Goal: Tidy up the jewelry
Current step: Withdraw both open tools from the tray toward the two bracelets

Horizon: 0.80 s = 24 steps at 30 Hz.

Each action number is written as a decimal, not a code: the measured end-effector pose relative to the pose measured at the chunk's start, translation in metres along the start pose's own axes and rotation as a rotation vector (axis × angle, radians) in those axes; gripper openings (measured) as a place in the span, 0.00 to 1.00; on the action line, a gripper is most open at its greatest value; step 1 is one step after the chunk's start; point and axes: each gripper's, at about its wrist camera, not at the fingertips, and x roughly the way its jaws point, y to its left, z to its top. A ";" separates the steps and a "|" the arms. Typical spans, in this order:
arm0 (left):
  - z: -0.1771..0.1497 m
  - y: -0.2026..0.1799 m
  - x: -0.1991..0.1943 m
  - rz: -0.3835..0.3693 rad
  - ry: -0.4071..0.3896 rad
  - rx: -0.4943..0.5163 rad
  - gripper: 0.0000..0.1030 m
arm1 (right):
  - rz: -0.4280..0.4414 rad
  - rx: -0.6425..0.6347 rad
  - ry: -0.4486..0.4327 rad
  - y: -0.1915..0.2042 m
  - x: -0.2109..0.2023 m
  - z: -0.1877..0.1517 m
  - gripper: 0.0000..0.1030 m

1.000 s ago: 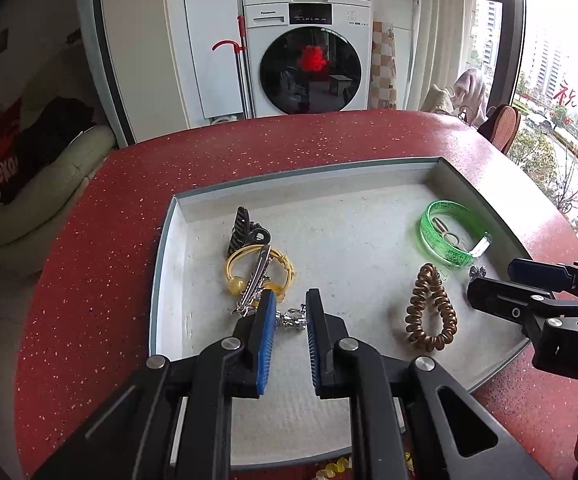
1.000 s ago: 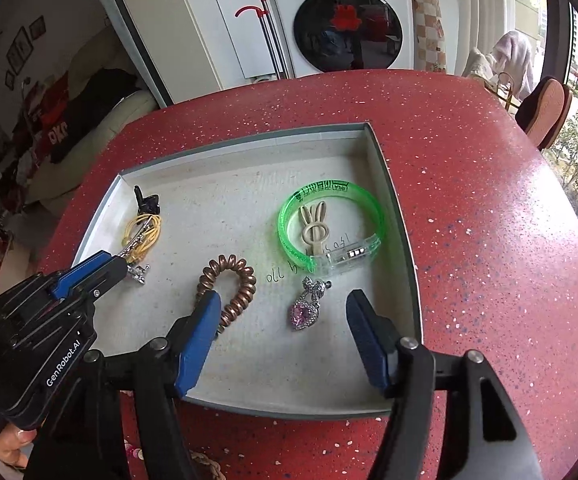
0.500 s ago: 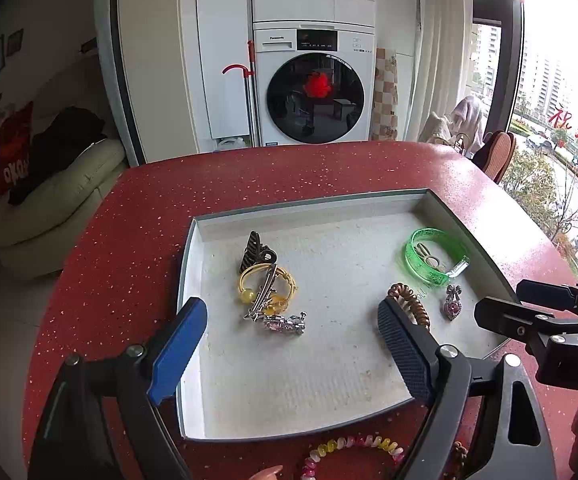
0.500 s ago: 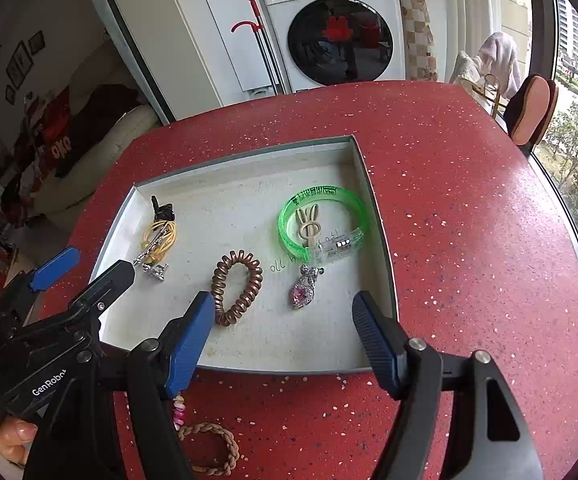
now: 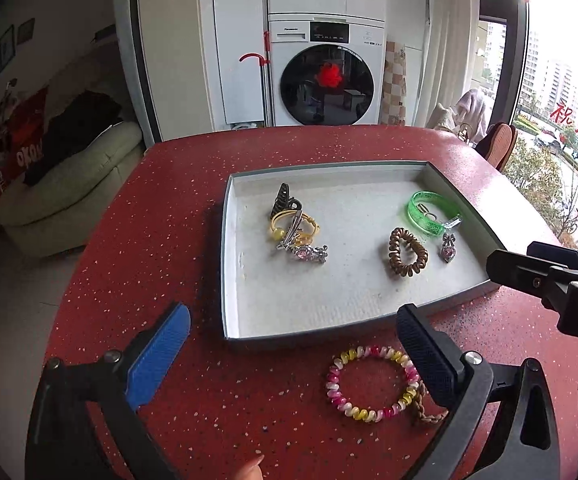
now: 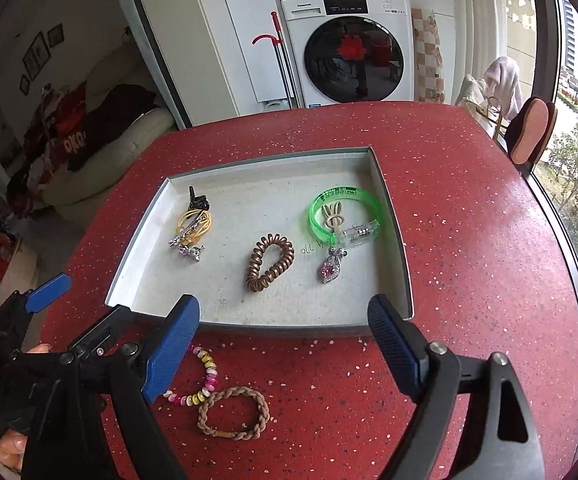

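Observation:
A grey tray (image 5: 227,240) (image 6: 393,216) on the red table holds a black claw clip (image 5: 283,198), yellow hair ties with a silver clip (image 5: 293,228) (image 6: 193,224), a pink jewelled brooch (image 5: 307,254), a brown coil tie (image 5: 407,252) (image 6: 269,262), a green bangle (image 5: 433,212) (image 6: 345,212) and a pink pendant (image 5: 447,249) (image 6: 331,268). In front of the tray lie a pink-yellow coil bracelet (image 5: 369,384) (image 6: 205,376) and a braided brown tie (image 6: 233,412). My left gripper (image 5: 293,354) is open, empty, above the near table. My right gripper (image 6: 285,344) is open, empty, before the tray.
A washing machine (image 5: 325,76) and white cabinets stand beyond the table. A cream sofa (image 5: 69,184) is at the left. A window (image 5: 561,120) runs along the right. The red table's edge curves near the window (image 6: 569,280).
My left gripper opened, letting go of the pink brooch in the tray, and pulled back toward me. My right gripper also drew back from over the tray, staying open.

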 end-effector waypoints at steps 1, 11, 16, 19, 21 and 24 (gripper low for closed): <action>-0.003 0.002 -0.002 0.008 0.002 -0.003 1.00 | 0.004 0.001 0.001 0.001 -0.002 -0.002 0.86; -0.030 0.010 -0.017 0.006 0.035 -0.014 1.00 | 0.036 -0.009 -0.058 0.014 -0.022 -0.021 0.86; -0.040 0.013 -0.018 0.023 0.059 -0.017 1.00 | 0.024 0.032 0.029 0.007 -0.018 -0.031 0.86; -0.047 0.016 -0.014 0.038 0.078 -0.024 1.00 | 0.012 0.030 0.090 0.003 -0.012 -0.042 0.86; -0.051 0.017 -0.009 0.039 0.097 -0.027 1.00 | 0.004 0.012 0.123 0.003 -0.008 -0.050 0.86; -0.055 0.018 0.000 0.036 0.131 -0.034 1.00 | -0.012 -0.013 0.160 0.005 -0.003 -0.063 0.86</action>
